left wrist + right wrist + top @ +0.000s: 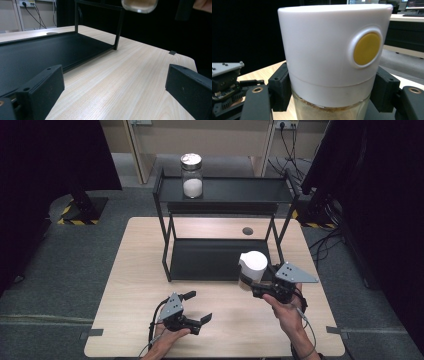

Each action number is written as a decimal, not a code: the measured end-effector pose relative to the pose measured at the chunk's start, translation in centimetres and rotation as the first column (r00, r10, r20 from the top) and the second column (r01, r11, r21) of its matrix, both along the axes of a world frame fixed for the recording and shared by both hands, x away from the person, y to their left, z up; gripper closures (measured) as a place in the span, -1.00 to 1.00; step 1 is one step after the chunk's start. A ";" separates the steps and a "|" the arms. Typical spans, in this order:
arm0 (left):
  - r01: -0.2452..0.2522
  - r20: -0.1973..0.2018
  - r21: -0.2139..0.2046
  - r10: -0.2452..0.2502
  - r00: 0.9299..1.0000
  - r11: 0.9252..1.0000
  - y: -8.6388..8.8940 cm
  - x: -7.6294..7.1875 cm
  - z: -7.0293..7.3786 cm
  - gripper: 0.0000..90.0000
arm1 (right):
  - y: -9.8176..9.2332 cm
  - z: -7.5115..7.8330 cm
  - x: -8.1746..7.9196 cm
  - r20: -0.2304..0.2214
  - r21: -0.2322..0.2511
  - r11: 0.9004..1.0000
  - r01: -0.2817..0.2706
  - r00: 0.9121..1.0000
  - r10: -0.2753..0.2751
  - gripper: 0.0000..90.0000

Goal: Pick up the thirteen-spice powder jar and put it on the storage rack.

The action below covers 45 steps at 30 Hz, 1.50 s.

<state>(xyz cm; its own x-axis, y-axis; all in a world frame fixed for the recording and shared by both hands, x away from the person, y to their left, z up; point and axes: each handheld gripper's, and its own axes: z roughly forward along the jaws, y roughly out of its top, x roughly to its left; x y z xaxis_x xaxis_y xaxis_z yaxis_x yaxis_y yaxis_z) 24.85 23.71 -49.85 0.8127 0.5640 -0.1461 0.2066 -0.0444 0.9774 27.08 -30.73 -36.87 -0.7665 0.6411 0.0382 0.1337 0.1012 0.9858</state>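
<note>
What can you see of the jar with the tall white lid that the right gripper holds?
The glass jar with the tall white plastic lid stands upright between the black jaws of the right gripper, which press on both sides near the lid's lower edge. A round yellow button sits in the lid's side. The glass below holds a pale brownish powder. In the left gripper view its base hangs above the wooden table, touching nothing else.

Pale wooden table (140,285), black two-tier rack (220,257) on it, jar (191,175) on top shelf

Even overhead light, dark surroundings, soft low-resolution frames, faint shadows.
</note>
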 end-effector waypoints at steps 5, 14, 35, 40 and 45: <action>-0.001 -0.002 -0.002 0.001 1.000 1.000 0.0 0.0 0.0 -0.97 | 0.1 1.2 0.8 0.001 0.003 1.000 -0.009 1.000 0.009 -0.31; -0.001 -0.004 -0.004 0.001 1.000 1.000 0.0 0.0 0.0 -0.97 | 0.7 3.4 1.9 0.016 0.010 1.000 -0.009 1.000 0.009 -0.31; -0.006 -0.009 -0.006 0.006 1.000 1.000 0.1 0.0 -0.1 -0.97 | 1.8 9.5 4.8 0.022 0.025 0.999 -0.034 0.999 0.033 -0.31; -0.006 -0.009 -0.005 0.006 1.000 1.000 0.1 0.1 -0.1 -0.97 | 2.4 11.1 5.2 0.025 0.008 0.999 -0.033 0.999 0.033 -0.31; -0.006 -0.010 -0.003 0.006 1.000 1.000 0.1 0.1 -0.1 -0.97 | 2.9 12.4 5.7 0.023 0.006 0.999 -0.034 0.999 0.034 -0.31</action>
